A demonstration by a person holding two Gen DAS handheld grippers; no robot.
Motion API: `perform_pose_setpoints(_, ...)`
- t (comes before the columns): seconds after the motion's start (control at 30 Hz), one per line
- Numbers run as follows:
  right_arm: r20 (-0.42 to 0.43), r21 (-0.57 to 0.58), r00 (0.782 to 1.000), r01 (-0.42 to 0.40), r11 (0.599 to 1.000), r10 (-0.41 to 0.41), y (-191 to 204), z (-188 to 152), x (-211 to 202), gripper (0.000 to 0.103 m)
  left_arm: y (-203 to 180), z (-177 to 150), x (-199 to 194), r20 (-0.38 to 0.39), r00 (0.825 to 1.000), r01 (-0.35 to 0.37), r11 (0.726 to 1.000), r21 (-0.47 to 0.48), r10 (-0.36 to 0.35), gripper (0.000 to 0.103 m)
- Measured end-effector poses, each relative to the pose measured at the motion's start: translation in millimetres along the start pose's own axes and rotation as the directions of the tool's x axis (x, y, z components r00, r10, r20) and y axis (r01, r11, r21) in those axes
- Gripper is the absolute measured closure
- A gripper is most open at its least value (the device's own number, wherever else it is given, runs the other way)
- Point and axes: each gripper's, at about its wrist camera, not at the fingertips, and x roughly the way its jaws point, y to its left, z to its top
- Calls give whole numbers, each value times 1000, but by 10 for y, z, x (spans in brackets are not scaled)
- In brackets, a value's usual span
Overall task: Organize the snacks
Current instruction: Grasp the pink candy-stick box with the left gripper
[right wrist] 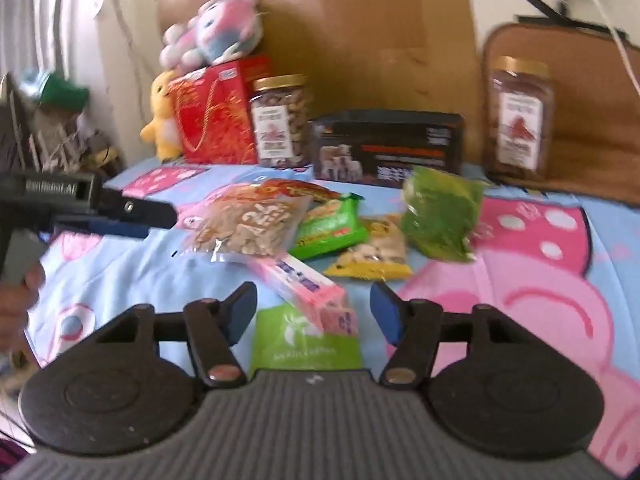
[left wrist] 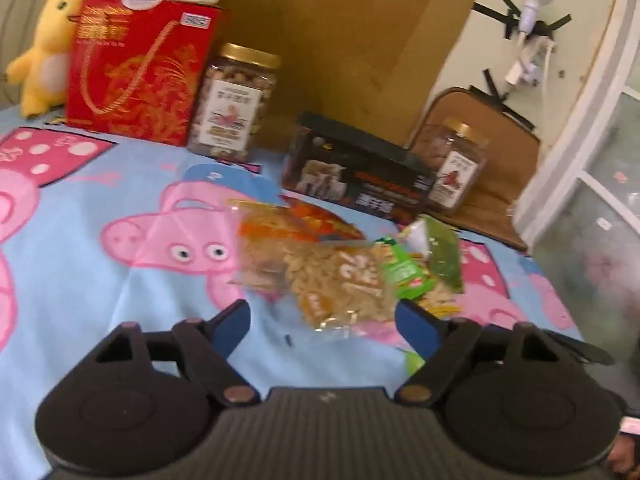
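Observation:
Loose snack packs lie in a heap on the Peppa Pig sheet: a clear bag of nuts, a green packet, a yellow pack, a bag of green snacks, a pink box and a green pouch. My left gripper is open and empty just short of the nut bag; it also shows in the right wrist view. My right gripper is open, its fingers either side of the pink box, above it.
At the back stand a red gift box, a gold-lidded nut jar, a black box and a second jar. Plush toys, a cardboard sheet and a brown case stand behind.

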Motion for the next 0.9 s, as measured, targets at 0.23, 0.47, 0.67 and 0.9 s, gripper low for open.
perform_pose_setpoints(0.23, -82, -163, 996, 12, 986, -25, 31, 69, 359, 62, 85, -78, 205, -113, 982, 143, 986, -89, -153, 42)
perform_pose_setpoints(0.47, -81, -180, 990, -132, 975, 119, 208, -21, -100, 78, 7, -245, 306, -181, 946, 251, 962, -107, -267, 28)
perform_pose_setpoints(0.67, -133, -68, 964, -241, 968, 231, 159, -217, -249, 77, -214, -332, 438, -225, 948, 212, 973, -86, -227, 31)
perform_pose_setpoints(0.9, -161, 23, 928, -338, 941, 337, 45, -274, -201, 77, -182, -448, 229, -232, 955, 157, 980, -125, -183, 55)
